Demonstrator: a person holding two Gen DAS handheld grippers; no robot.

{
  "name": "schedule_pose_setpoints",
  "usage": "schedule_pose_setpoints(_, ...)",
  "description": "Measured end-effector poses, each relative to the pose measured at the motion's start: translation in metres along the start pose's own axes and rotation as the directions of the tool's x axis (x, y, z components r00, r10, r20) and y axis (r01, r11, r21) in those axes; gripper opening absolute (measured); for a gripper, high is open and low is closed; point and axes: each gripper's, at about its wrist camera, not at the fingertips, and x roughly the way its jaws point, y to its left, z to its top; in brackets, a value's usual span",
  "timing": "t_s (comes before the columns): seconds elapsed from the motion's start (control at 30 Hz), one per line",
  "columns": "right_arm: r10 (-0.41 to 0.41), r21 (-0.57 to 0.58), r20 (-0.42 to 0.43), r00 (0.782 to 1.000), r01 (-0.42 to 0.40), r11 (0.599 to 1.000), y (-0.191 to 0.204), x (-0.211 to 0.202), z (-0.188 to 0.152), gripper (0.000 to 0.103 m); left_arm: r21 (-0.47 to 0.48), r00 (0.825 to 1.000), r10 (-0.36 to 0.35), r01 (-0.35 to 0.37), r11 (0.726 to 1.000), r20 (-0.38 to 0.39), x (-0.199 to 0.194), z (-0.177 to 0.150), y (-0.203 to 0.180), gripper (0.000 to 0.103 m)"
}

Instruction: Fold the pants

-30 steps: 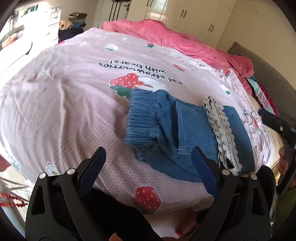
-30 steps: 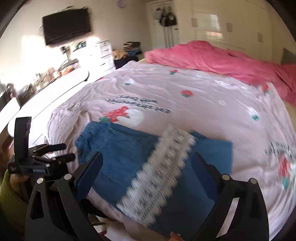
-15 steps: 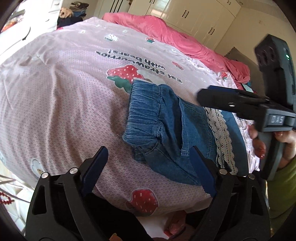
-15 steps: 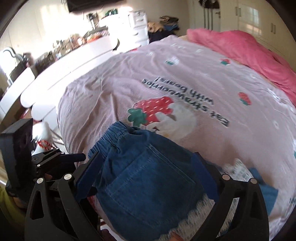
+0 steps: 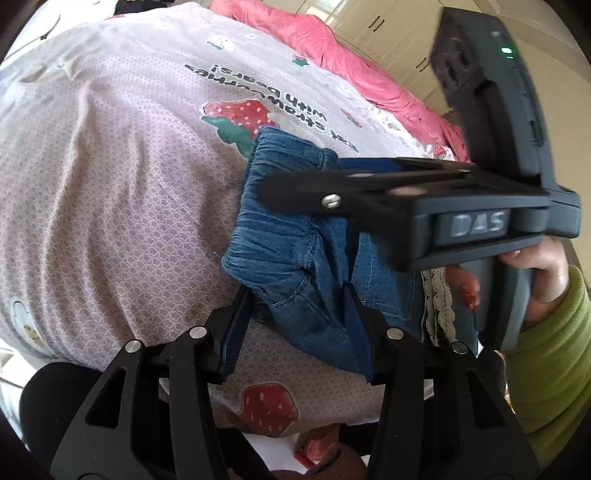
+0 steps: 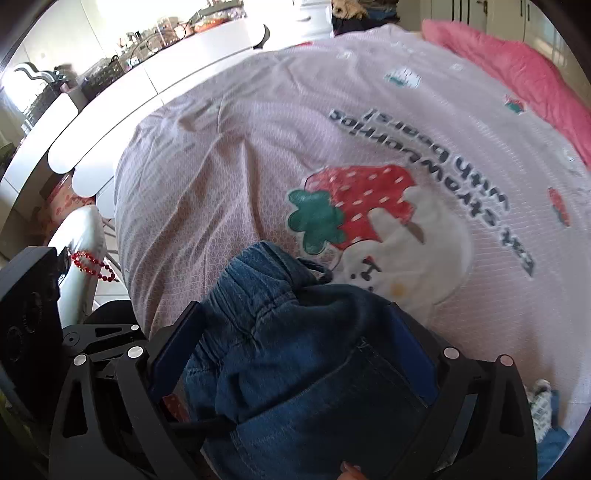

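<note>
Small blue denim pants (image 5: pixel 280 236) with a white lace trim (image 5: pixel 432 295) lie folded near the front edge of the bed. My left gripper (image 5: pixel 295 310) sits low at the near corner of the elastic waistband. Its jaws are closing with that denim corner between them, and a gap still shows beside the left pad (image 5: pixel 236 325). My right gripper (image 6: pixel 295 317) hangs wide open over the waistband (image 6: pixel 255 291), the denim (image 6: pixel 314 387) filling the space between its fingers. In the left wrist view the right gripper (image 5: pixel 280 188) reaches across the pants from the right.
A pink strawberry-print bedsheet (image 5: pixel 110 184) covers the bed, with a pink blanket (image 5: pixel 332 48) bunched at the far side. White cupboards (image 5: pixel 388 33) stand behind. A white desk (image 6: pixel 129 85) and red beads (image 6: pixel 92 266) lie left of the bed. A hand in a green sleeve (image 5: pixel 546 332) holds the right gripper.
My right gripper swung from the lace end across to the waistband. My left gripper sank toward the near waistband corner and its jaws narrowed around the denim.
</note>
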Motion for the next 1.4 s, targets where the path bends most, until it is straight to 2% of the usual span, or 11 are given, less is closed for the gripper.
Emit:
schedule_pose_setpoints(0.2,0.015,0.004,-0.004,1.000,-0.015,1.000,-0.002,0.015,0.001,0.095,-0.003,1.000,0.001,-0.001,1.000,-0.003,0.003,0.002,0.001,0.041)
schedule_pose_setpoints(0.23,0.016,-0.001,0.005,1.000,-0.016,1.000,-0.001,0.016,0.001,0.092,-0.003,1.000,0.001,-0.002,1.000,-0.002,0.004,0.003,0.001,0.041)
schedule_pose_setpoints(0.3,0.016,-0.009,0.013,1.000,-0.016,1.000,0.001,0.019,0.000,0.082,-0.004,1.000,0.001,-0.001,1.000,-0.002,0.005,0.003,0.001,0.041)
schedule_pose_setpoints(0.33,0.020,-0.012,0.017,1.000,-0.020,1.000,0.002,0.019,0.000,0.071,-0.005,1.000,0.000,0.000,1.000,-0.002,0.006,0.004,0.002,0.041)
schedule_pose_setpoints(0.4,0.025,-0.026,0.031,0.999,-0.024,0.999,0.004,0.017,-0.002,0.059,-0.005,1.000,0.001,-0.001,1.000,-0.003,0.008,0.006,0.003,0.041)
schedule_pose_setpoints(0.53,0.046,-0.010,0.068,0.997,-0.046,0.999,0.001,0.006,-0.007,0.043,0.003,1.000,0.004,-0.004,1.000,-0.001,0.008,0.007,0.001,0.045)
schedule_pose_setpoints(0.63,0.083,0.018,0.110,0.990,-0.085,0.996,-0.007,-0.011,-0.014,0.034,0.026,1.000,0.013,-0.013,1.000,0.009,0.005,0.005,-0.006,0.048)
schedule_pose_setpoints(0.77,0.142,0.058,0.174,0.974,-0.155,0.986,-0.018,-0.036,-0.026,0.031,0.024,1.000,0.012,-0.012,1.000,0.014,0.004,0.006,-0.014,0.048)
schedule_pose_setpoints(0.93,0.170,0.075,0.253,0.952,-0.195,0.978,-0.030,-0.072,-0.045,0.031,0.059,0.999,-0.045,0.044,0.997,0.010,0.001,0.009,-0.042,0.048)
schedule_pose_setpoints(1.17,0.148,0.147,0.351,0.925,-0.211,0.966,-0.070,-0.119,-0.088,0.031,0.159,0.997,-0.076,0.077,0.984,-0.015,0.008,0.007,-0.097,0.048)
schedule_pose_setpoints(1.4,0.120,0.222,0.416,0.902,-0.228,0.948,-0.108,-0.147,-0.139,0.031,0.244,0.994,-0.080,0.096,0.965,-0.073,0.032,0.000,-0.147,0.048)
